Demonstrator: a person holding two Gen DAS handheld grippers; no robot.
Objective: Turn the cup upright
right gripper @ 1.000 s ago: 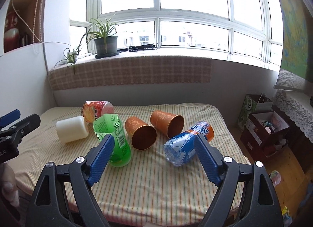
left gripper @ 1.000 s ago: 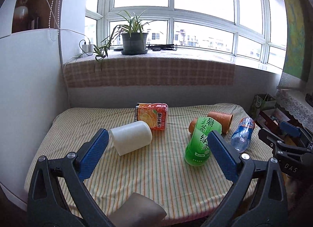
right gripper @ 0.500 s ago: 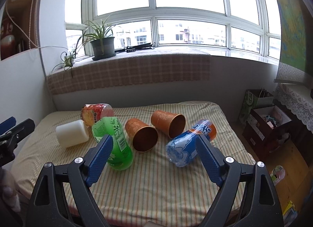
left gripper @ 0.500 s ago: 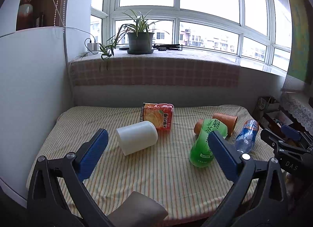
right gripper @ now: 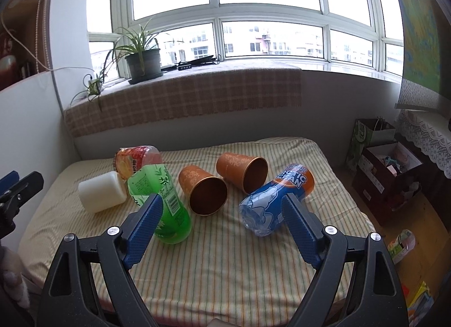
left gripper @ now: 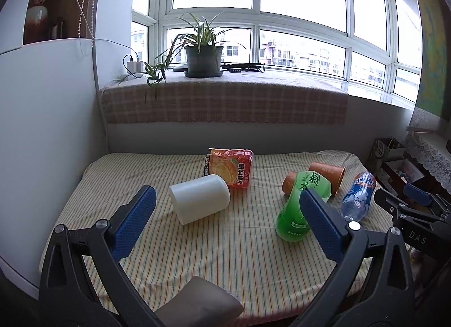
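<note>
1. We hold the left gripper (left gripper: 225,215) above the near edge of the striped table (left gripper: 225,256), its blue pads spread wide with nothing between them.
2. We hold the right gripper (right gripper: 222,221) the same way, pads wide apart and empty, over the table's near right part.
3. Ahead of the left gripper a white plastic cup (left gripper: 199,198) lies on its side, just in front of an orange juice bottle (left gripper: 229,167) that also lies flat.
4. Two copper-orange cups lie on their sides near the middle: the nearer cup (right gripper: 203,190) with its mouth toward us, the farther cup (right gripper: 243,170) just beside it to the right.
5. A green tea bottle (right gripper: 160,203) lies left of the nearer cup; a blue-labelled bottle (right gripper: 277,196) lies right of the farther one.
6. A potted spider plant (left gripper: 201,52) stands on the windowsill.
</note>
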